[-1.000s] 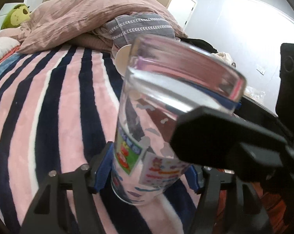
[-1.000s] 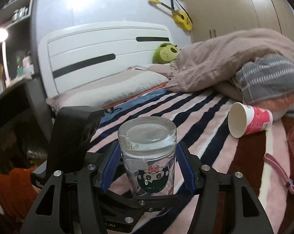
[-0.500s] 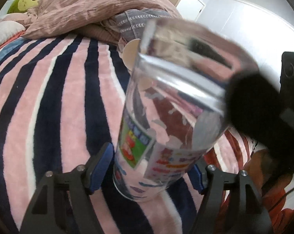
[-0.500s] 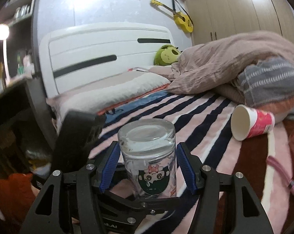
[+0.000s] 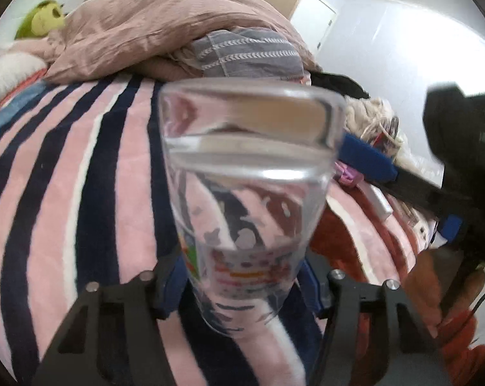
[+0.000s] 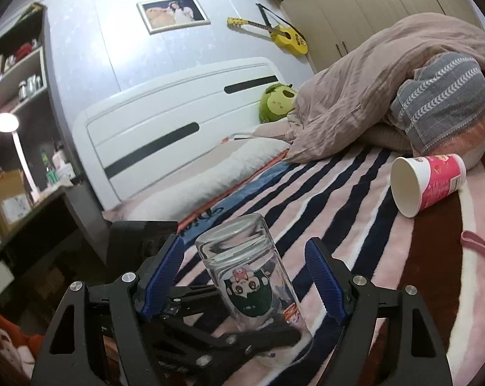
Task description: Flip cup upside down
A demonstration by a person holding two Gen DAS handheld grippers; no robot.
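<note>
**Glass cup upturned on the bed, left fingers at its lower end**

Now the clear glass cup (image 6: 253, 292) stands with its thick base upward on the striped blanket (image 6: 355, 199) of the bed, its cartoon print facing the right wrist camera. The right gripper (image 6: 244, 281) sits with its blue-padded fingers (image 6: 163, 276) spread wide, one on each side of the cup and clear of the glass, so this gripper is released. Below the cup in that view, the black frame of the other gripper crosses in front of the cup's lower end.

From the left wrist camera the cup (image 5: 249, 199) fills the middle of the view, tilted slightly away, base uppermost. The left gripper (image 5: 242, 284) has its blue pads (image 5: 170, 284) close against the printed lower part of the glass on both sides; they appear clenched on the cup, though the glass itself hides the actual contact. To the right of these fingers, one blue finger of the right gripper (image 5: 368, 160) reaches in just beside the cup's upper edge.

Beyond the right fingers and off to their right, a pink paper cup (image 6: 425, 181) lies on its side on the blanket, mouth toward the camera. Farther ahead lie a crumpled mauve duvet (image 6: 371, 93), a green plush toy (image 6: 276, 103) and the white headboard (image 6: 165, 128).
</note>
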